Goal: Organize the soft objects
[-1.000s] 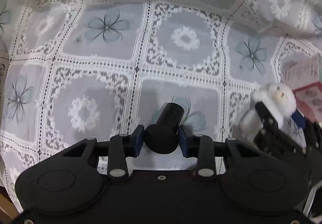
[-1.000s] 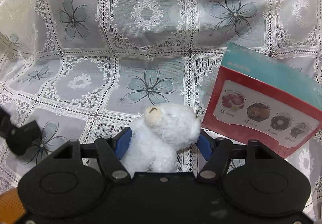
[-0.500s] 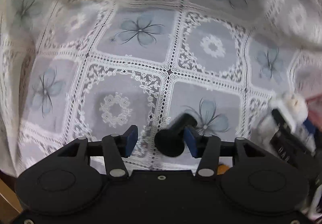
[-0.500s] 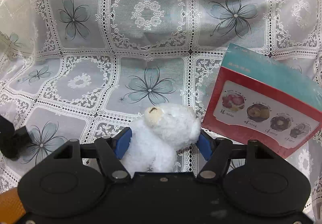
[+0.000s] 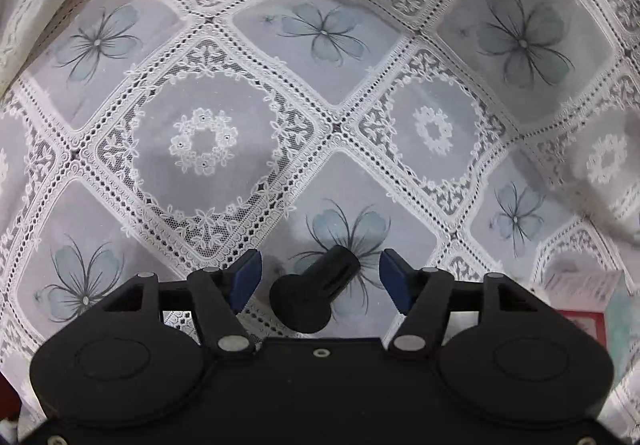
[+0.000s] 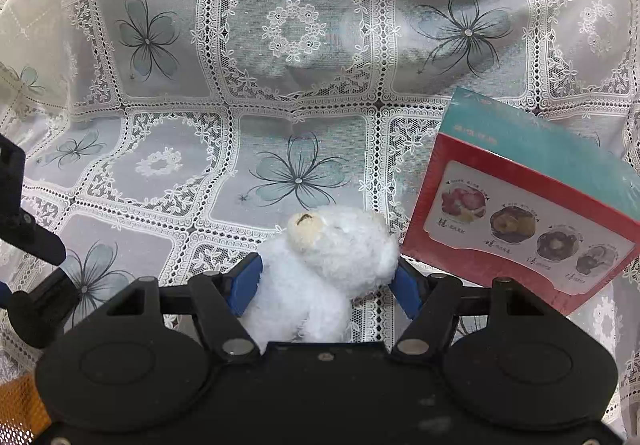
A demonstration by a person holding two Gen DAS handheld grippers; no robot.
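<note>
Left gripper point(image 5: 320, 277) jaws have just been opening, black cylinder point(image 5: 316, 293) lying loose between them on lace tablecloth point(image 5: 200, 141). Right gripper point(image 6: 328, 281) is squeezing white plush bear point(image 6: 332, 257), just left of red box point(image 6: 532, 213).

The left gripper point(image 5: 320, 277) points steeply down, its jaws just opened and touching nothing. The right gripper point(image 6: 326, 281) angles downward, jaws clamped.

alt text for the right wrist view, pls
The right gripper clamps a white plush bear between its blue pads above a lace tablecloth. A red and teal box lies at right.
</note>
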